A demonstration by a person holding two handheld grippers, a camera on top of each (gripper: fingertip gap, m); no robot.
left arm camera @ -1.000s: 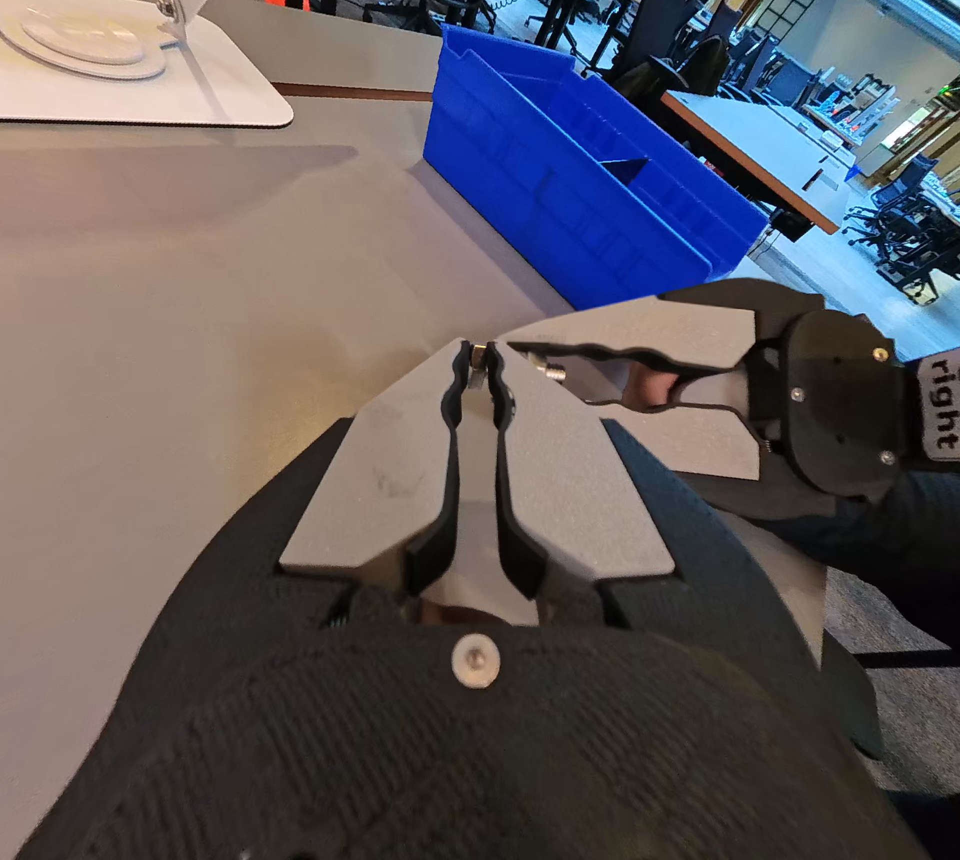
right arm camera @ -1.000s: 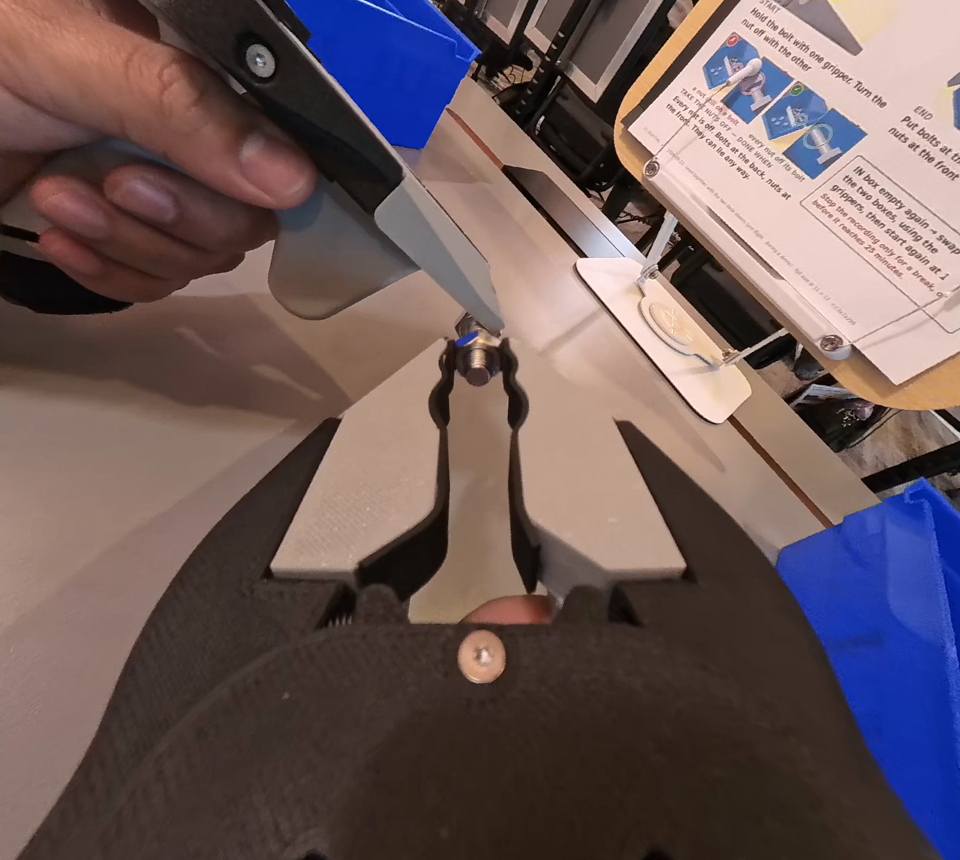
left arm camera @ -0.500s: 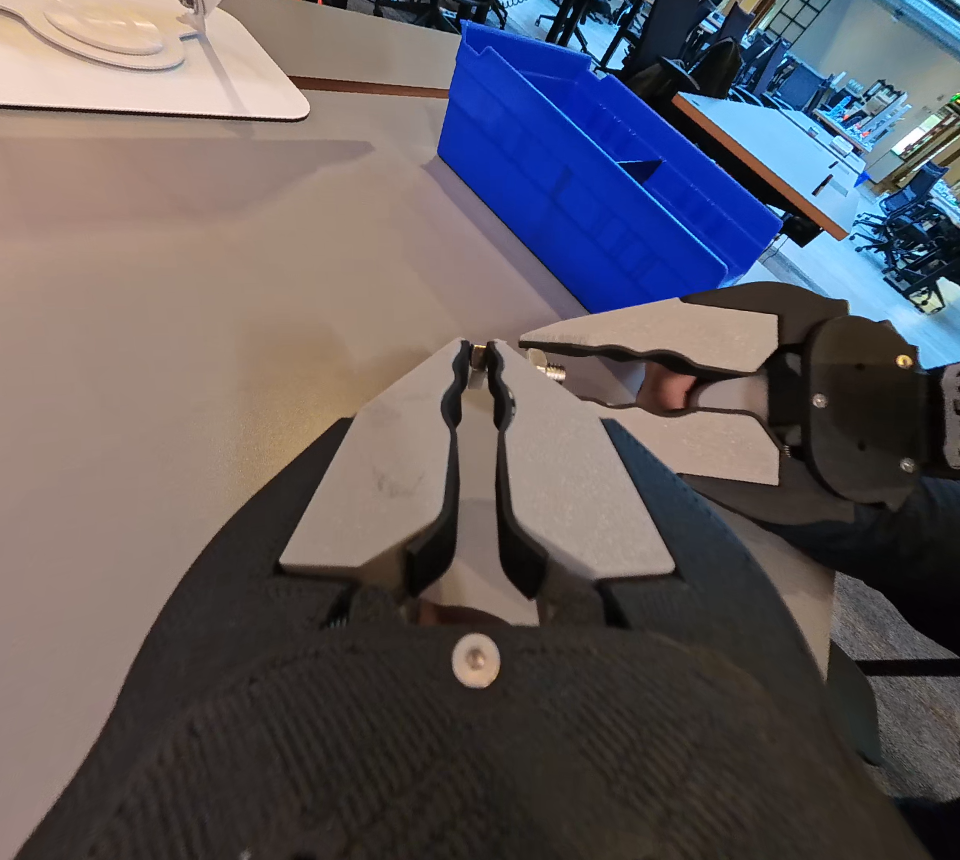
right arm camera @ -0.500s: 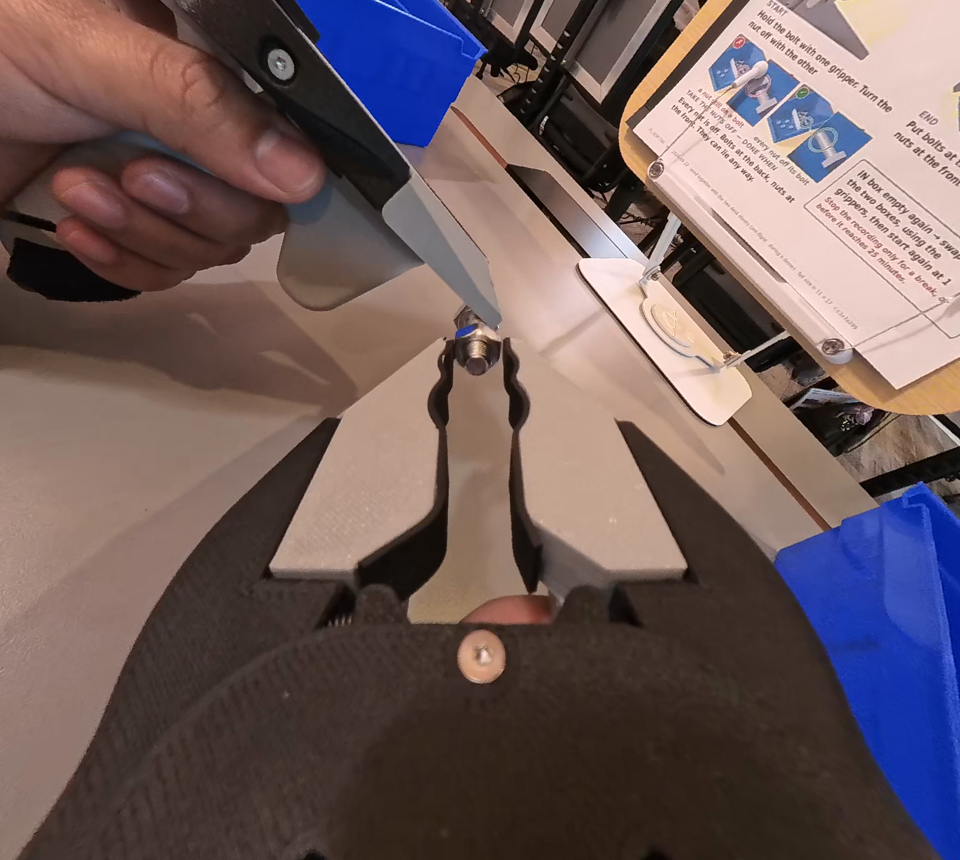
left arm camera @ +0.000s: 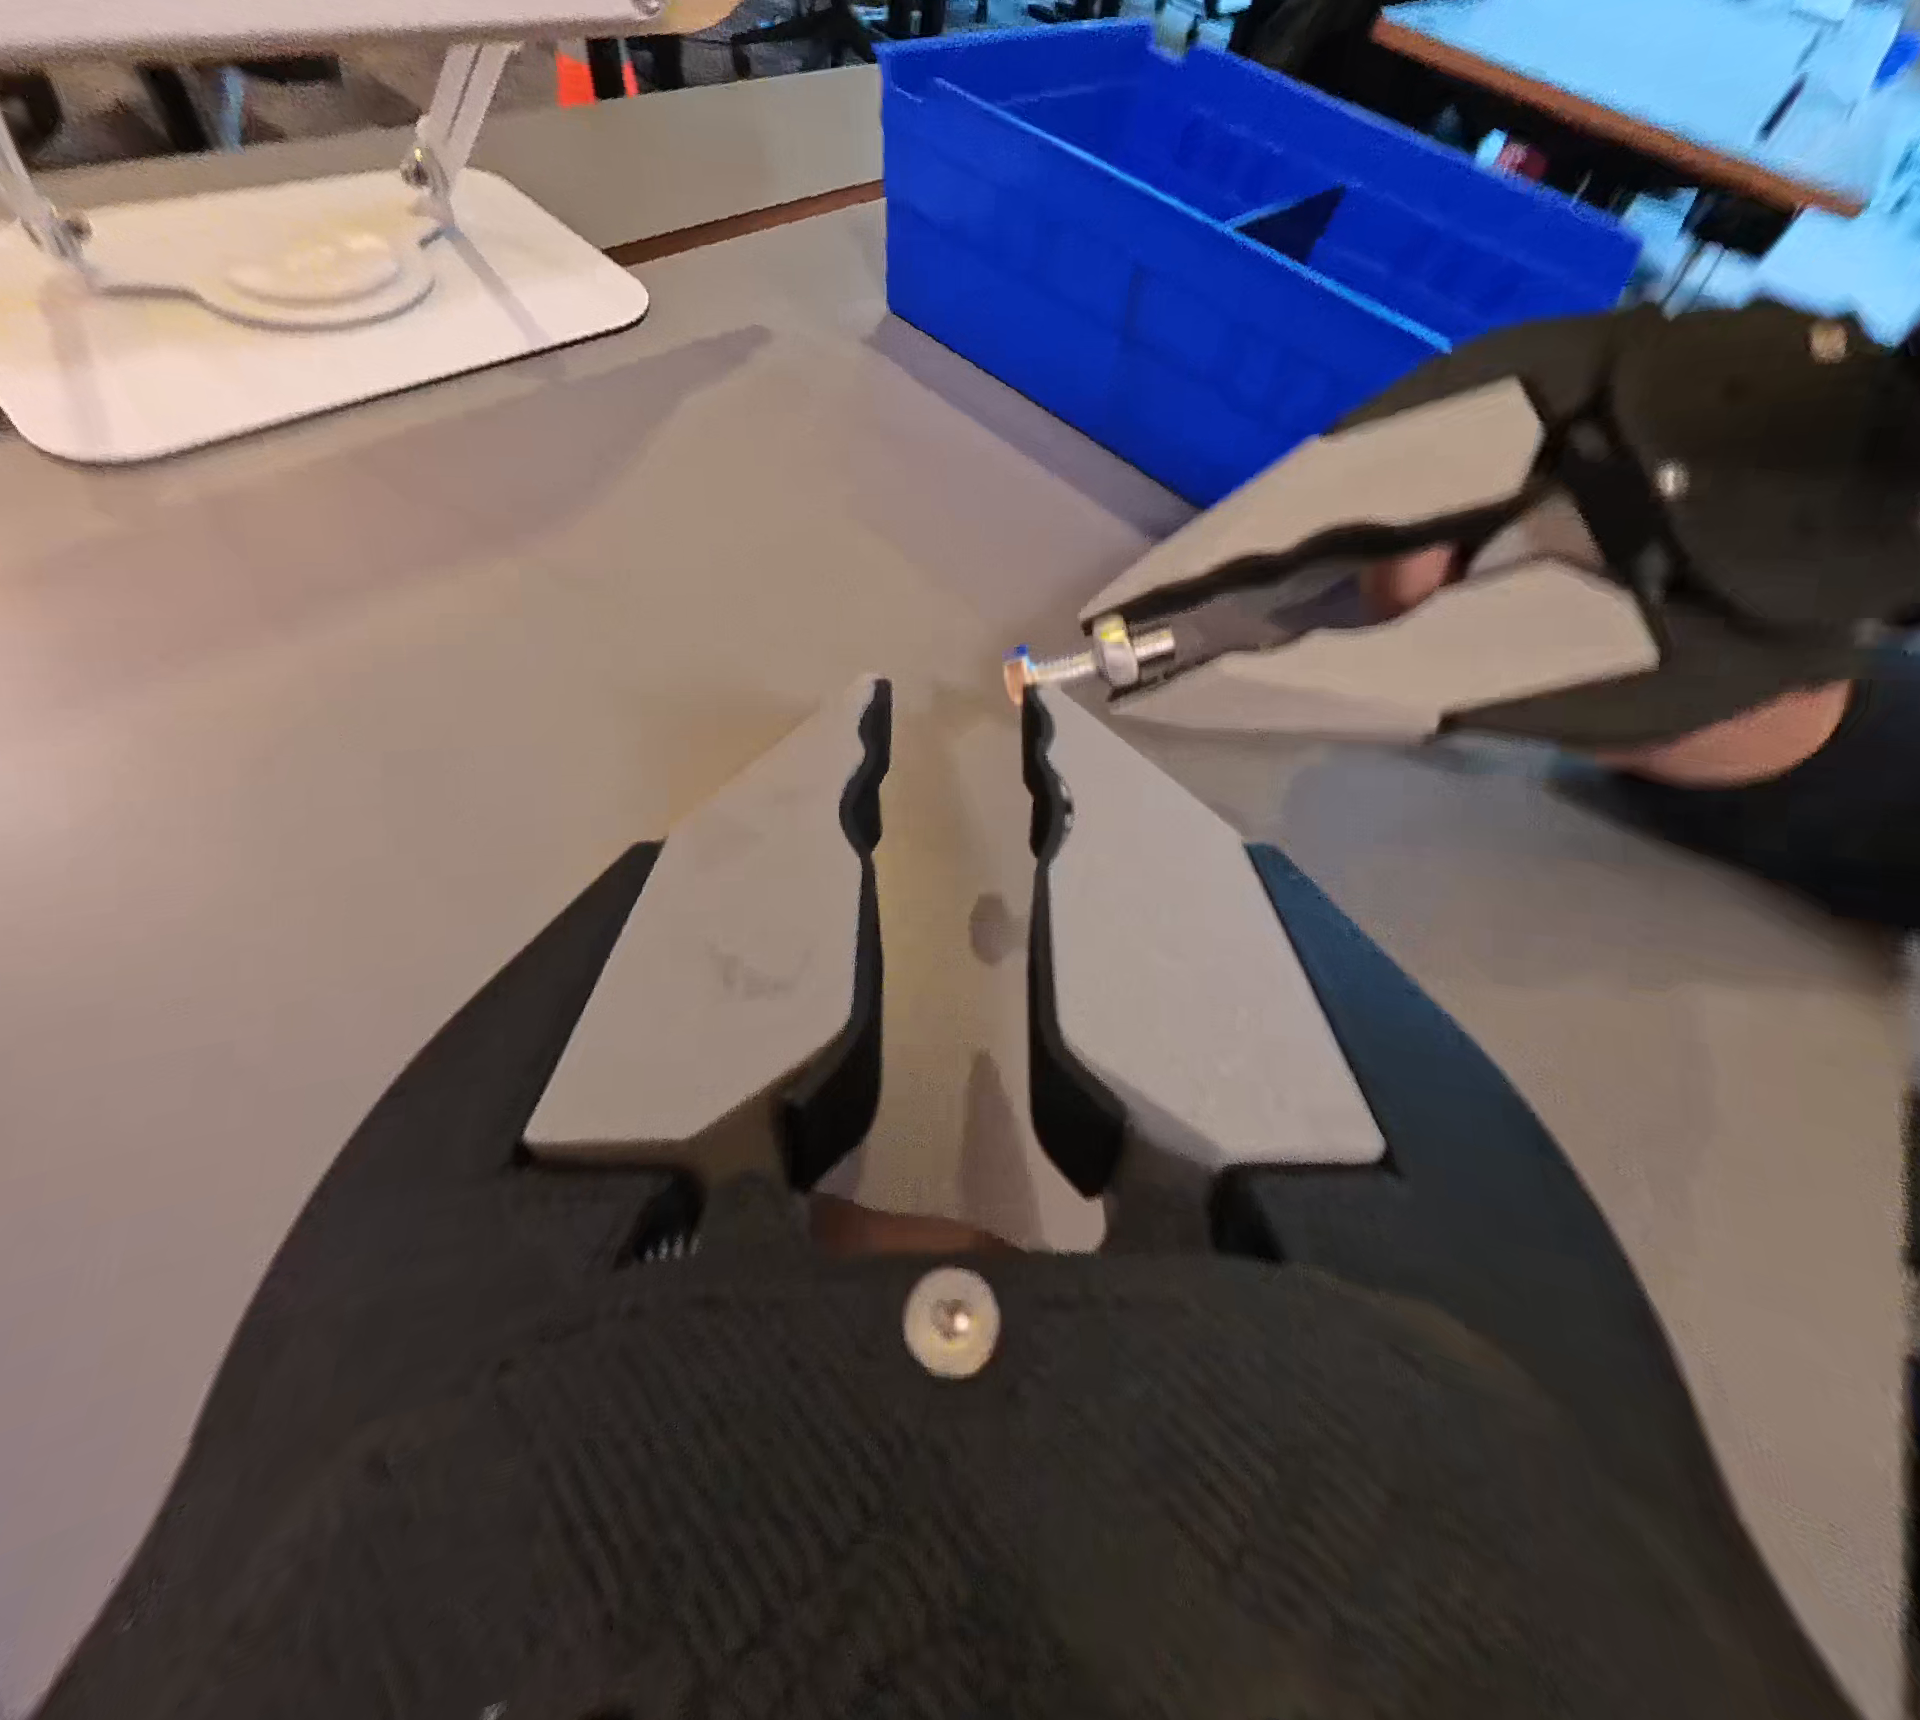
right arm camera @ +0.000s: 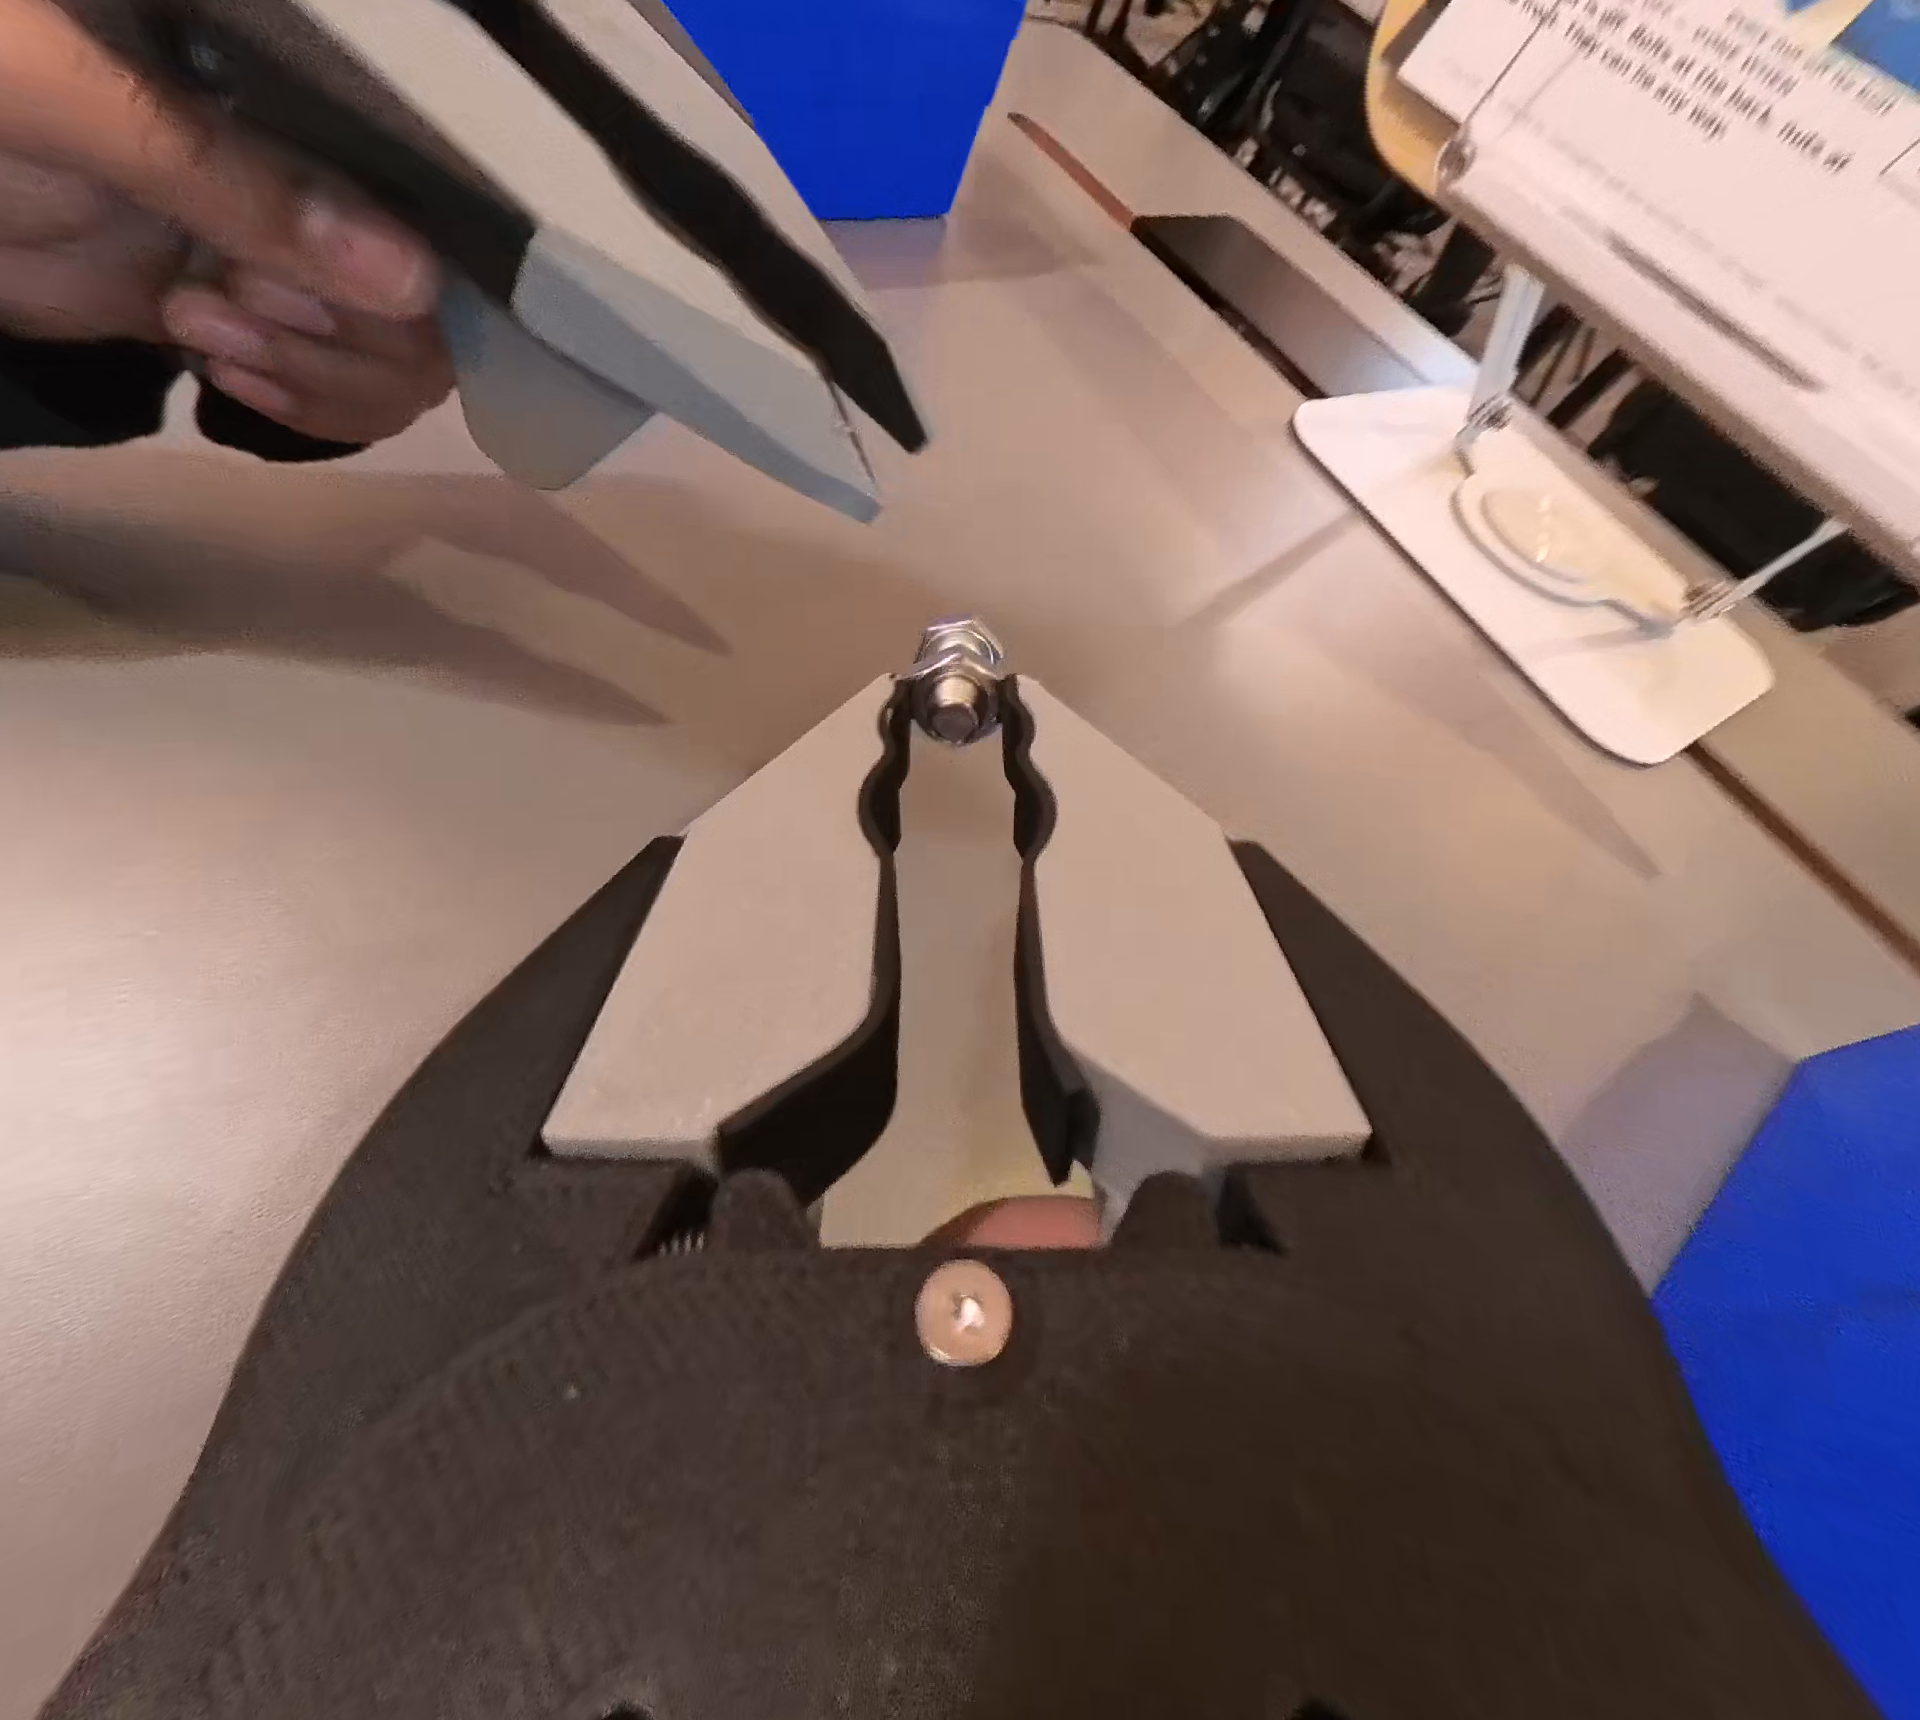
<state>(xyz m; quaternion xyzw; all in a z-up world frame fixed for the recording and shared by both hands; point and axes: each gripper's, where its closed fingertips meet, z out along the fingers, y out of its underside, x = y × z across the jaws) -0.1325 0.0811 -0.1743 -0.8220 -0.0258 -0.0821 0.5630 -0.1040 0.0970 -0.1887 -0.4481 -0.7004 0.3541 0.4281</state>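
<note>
My right gripper [right arm camera: 954,702] is shut on a silver bolt [right arm camera: 956,683] with a nut on it, held just above the grey table [right arm camera: 312,839]. In the left wrist view the right gripper [left arm camera: 1107,662] comes in from the right, and the bolt [left arm camera: 1060,664] sticks out leftward. The bolt's free end is just beside my left gripper's right fingertip. My left gripper [left arm camera: 954,699] is open and empty. In the right wrist view the left gripper [right arm camera: 891,477] hangs at the upper left, apart from the bolt, held by a hand [right arm camera: 260,299].
A blue divided bin [left arm camera: 1143,299] stands behind the grippers on the table. The right wrist view shows a blue bin [right arm camera: 810,8] far back and another [right arm camera: 1808,1358] at lower right. A white document stand [left arm camera: 312,299] holding an instruction sheet [right arm camera: 1714,8] stands nearby. An office lies beyond.
My left gripper has opened, let go of the bolt's end and drawn back from it. My right gripper still grips the bolt. Both views have shifted and are blurred.
</note>
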